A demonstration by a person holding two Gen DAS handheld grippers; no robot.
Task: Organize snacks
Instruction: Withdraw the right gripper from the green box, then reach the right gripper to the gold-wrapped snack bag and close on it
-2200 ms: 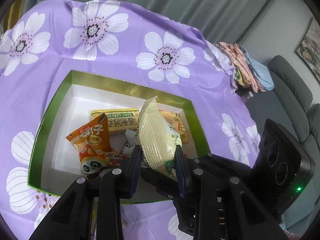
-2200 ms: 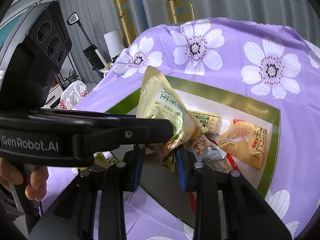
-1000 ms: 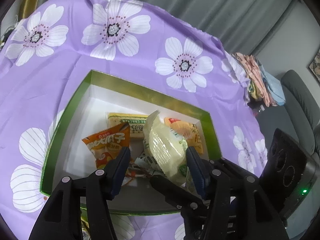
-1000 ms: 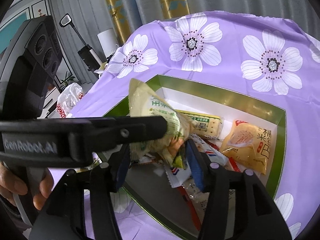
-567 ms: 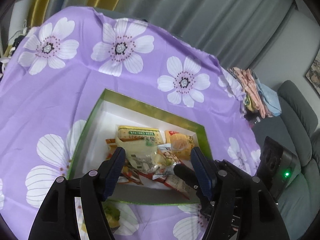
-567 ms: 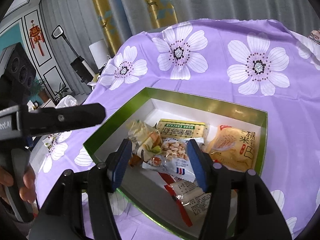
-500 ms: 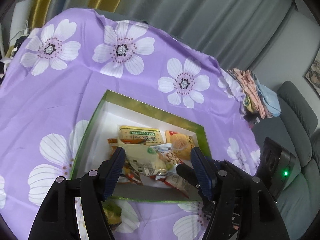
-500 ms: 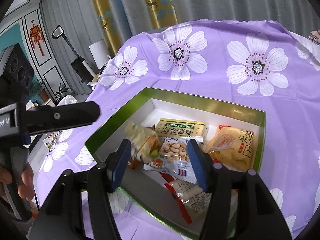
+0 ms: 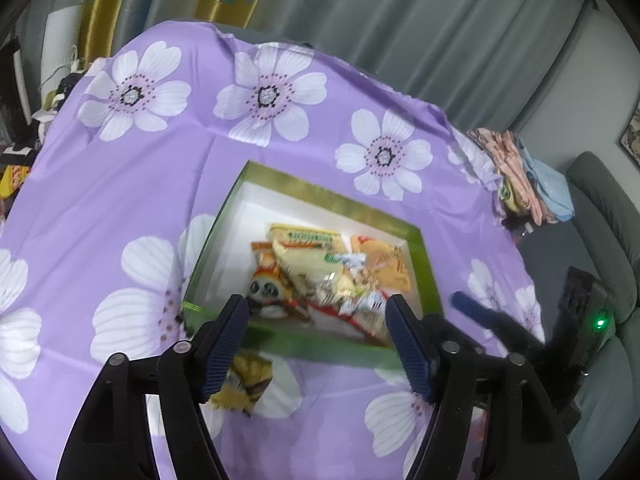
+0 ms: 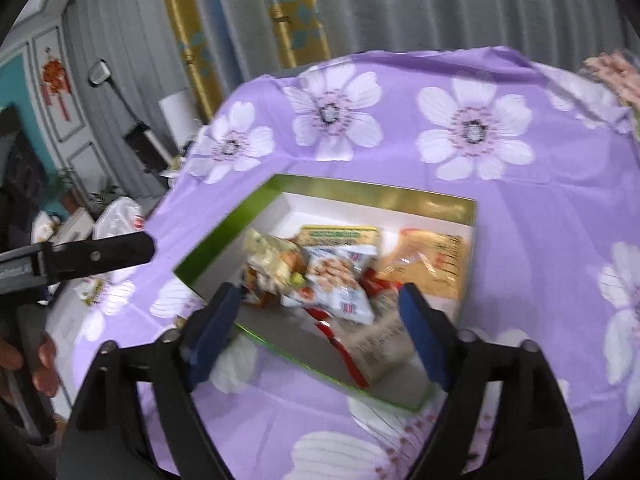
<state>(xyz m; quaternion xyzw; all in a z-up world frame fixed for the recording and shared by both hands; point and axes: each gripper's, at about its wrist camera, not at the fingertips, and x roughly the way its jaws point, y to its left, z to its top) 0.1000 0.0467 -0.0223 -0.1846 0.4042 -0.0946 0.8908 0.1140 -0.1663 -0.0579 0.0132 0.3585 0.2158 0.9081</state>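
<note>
From the left wrist view, the left gripper (image 9: 316, 336) is seen wide open, with nothing held between its blue pads; its jaws have just been opening. Below and ahead of it the green cardboard box with a white inside (image 9: 332, 200) is seen on the purple cloth with white flowers (image 9: 120, 208). The snacks are heaped inside the box. One flat yellow cracker pack (image 9: 308, 236), one pale yellow crinkly bag (image 9: 308, 260), one orange bag with a panda face (image 9: 266, 280) and one orange-gold bag (image 9: 384, 260) can be counted; the rest are too blurred to be counted. One more yellow snack bag (image 9: 244, 380) is seen outside the box, on the cloth just beside the near wall. It is likely still to be put in. It could be missed, because it is partly hidden behind the left finger. The tip of one other gripper (image 9: 472, 308) is seen to the right.

From the right wrist view, the right gripper (image 10: 320, 320) is also seen wide open and empty; its jaws have just been opening too. The same box (image 10: 380, 192) is seen, with one white peanut pack (image 10: 340, 280) on top of the heap and one red and tan pack (image 10: 376, 344) leaning toward the near wall. The heap is loose and high, so a pack could be knocked out if the box is bumped. One hand (image 10: 24, 360) is seen at the left edge.
</note>
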